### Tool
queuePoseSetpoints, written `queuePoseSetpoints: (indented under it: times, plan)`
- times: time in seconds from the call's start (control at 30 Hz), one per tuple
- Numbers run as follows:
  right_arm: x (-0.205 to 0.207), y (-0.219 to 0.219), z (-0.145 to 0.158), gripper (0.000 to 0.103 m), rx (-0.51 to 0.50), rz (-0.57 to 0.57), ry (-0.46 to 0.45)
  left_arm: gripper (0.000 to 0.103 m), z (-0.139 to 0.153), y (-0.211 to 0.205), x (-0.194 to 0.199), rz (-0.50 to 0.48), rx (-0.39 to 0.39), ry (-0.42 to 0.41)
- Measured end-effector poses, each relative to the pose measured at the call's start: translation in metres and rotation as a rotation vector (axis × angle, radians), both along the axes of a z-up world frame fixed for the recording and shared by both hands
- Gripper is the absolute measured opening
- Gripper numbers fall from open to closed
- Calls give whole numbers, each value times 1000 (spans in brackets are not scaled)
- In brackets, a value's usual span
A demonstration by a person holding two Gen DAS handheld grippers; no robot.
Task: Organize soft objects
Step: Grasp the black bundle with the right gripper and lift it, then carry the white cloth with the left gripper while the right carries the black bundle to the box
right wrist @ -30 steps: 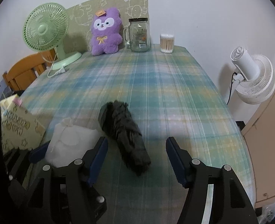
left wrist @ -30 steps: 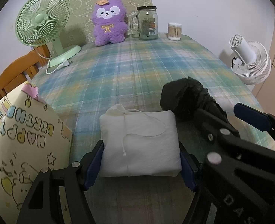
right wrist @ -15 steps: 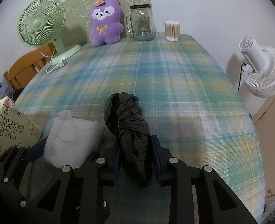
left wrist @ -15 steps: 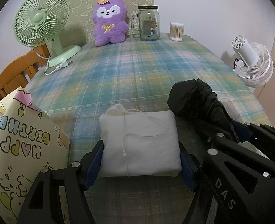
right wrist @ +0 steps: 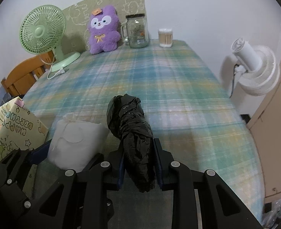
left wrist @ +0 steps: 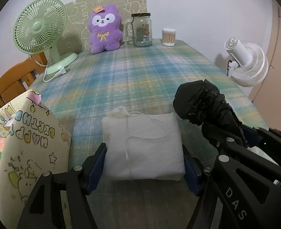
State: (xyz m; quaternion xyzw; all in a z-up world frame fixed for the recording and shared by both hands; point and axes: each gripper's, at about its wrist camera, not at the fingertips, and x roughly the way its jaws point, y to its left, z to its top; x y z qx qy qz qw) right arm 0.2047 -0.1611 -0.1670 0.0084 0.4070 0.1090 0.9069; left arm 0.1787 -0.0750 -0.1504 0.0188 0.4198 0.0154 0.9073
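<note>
Blue-padded jaws of the left gripper [left wrist: 143,164] press on both sides of a white drawstring pouch [left wrist: 143,145], which lies flat on the near part of the worktop [left wrist: 140,80]. The jaws of the right gripper [right wrist: 138,160] have just been closing and now pinch the near half of a rolled black plastic bundle [right wrist: 130,131]; its far end projects away from the jaws. In the right wrist view the bundle lies just to the right of the pouch [right wrist: 77,141], and the two appear to touch. A plaid cloth in blue, green and yellow covers the worktop. At the near left stands a cream gift bag [left wrist: 24,147] printed with cartoon figures and lettering. Along the far edge, left to right: a green desk fan [left wrist: 40,30] with its cord on the cloth, a purple plush toy [left wrist: 105,32] leaning on a patterned cushion [left wrist: 111,5], a glass mug jar [left wrist: 142,30] with a dark lid, and a tub of cotton swabs [left wrist: 168,37]. A wooden chair [left wrist: 14,80] stands off the left edge, and a white fan [left wrist: 245,63] off the right edge.
</note>
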Motion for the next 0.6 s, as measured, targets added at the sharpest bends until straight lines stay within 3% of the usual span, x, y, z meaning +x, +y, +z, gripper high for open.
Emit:
queuePoseSetpoints:
  times: [0.6]
  plan:
    - [-58, -20, 31, 29, 5, -96, -84, 74, 29, -16, -45, -70, 5, -64]
